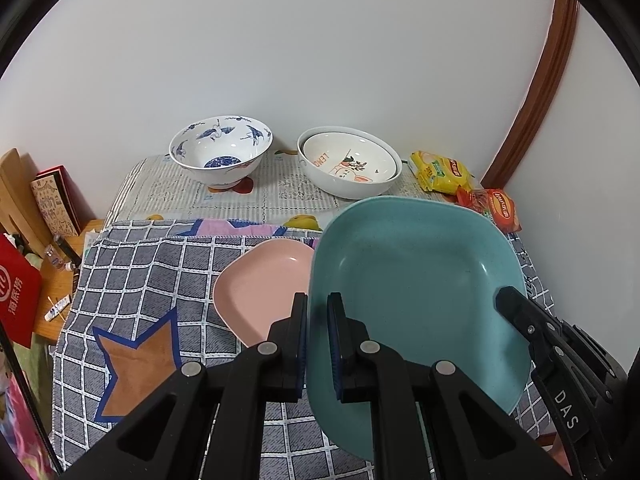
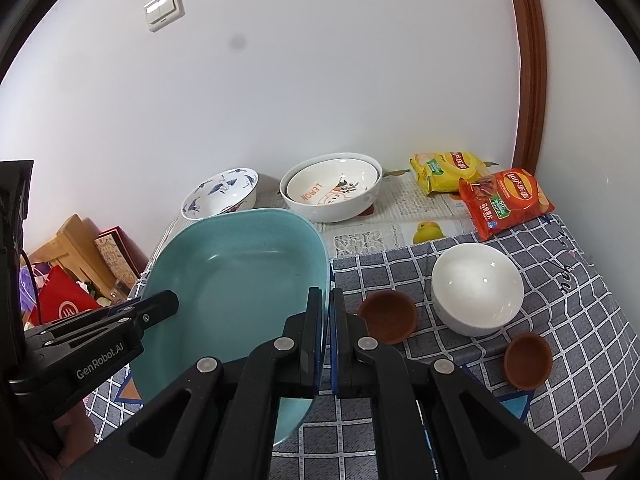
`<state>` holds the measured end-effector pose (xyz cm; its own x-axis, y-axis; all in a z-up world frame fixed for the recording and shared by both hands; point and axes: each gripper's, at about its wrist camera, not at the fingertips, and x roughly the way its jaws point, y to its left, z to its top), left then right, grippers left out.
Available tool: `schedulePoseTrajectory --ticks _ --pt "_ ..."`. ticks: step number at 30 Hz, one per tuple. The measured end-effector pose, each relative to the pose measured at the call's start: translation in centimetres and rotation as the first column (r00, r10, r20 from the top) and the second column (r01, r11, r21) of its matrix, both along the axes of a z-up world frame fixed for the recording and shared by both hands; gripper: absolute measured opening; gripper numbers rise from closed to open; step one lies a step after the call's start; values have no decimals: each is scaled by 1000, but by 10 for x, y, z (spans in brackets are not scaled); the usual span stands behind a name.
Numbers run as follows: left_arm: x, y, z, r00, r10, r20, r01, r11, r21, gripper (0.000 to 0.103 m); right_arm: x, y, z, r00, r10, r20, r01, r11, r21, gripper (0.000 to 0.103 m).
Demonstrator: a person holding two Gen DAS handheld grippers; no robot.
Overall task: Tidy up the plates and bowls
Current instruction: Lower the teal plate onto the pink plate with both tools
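Teal plate [image 1: 416,280] tilted, between grippers

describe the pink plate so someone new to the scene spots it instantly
Start at the grey checked cloth covering the table's near half. On it, left of the big teal plate held by both grippers, lies the pink plate. It is the only pink dish, shallow, with rounded corners.

The teal plate [image 1: 416,276], squarish with rounded corners, is tilted up off the checked cloth, partly covering the flat pink plate [image 1: 260,284]. Against the wall stand a blue-and-white bowl [image 1: 220,156] and two nested white bowls [image 1: 348,166], the inner printed "LEMON". Nearer lie a plain white bowl [image 2: 476,292] and two small brown bowls [image 2: 388,316].
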<state>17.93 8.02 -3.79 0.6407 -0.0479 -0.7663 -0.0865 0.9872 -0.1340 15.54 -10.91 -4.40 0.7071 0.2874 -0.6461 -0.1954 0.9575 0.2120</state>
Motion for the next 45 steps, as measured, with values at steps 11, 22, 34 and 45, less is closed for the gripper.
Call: schedulePoseTrajectory --ticks 11,22,34,45 --pt "-2 8 -2 1000 10 -3 -10 1000 -2 10 0 8 -3 1000 10 -2 -10 1000 -6 3" --pt "0 20 -11 999 34 -21 -35 999 -7 10 4 19 -11 999 27 -17 -27 1000 -10 3" --pt "3 37 -32 997 58 -59 -59 998 -15 10 11 40 -28 997 53 -50 -55 998 -21 3" --pt "15 49 -66 990 61 -123 -66 997 -37 10 22 52 -56 993 58 -107 -62 997 -36 3"
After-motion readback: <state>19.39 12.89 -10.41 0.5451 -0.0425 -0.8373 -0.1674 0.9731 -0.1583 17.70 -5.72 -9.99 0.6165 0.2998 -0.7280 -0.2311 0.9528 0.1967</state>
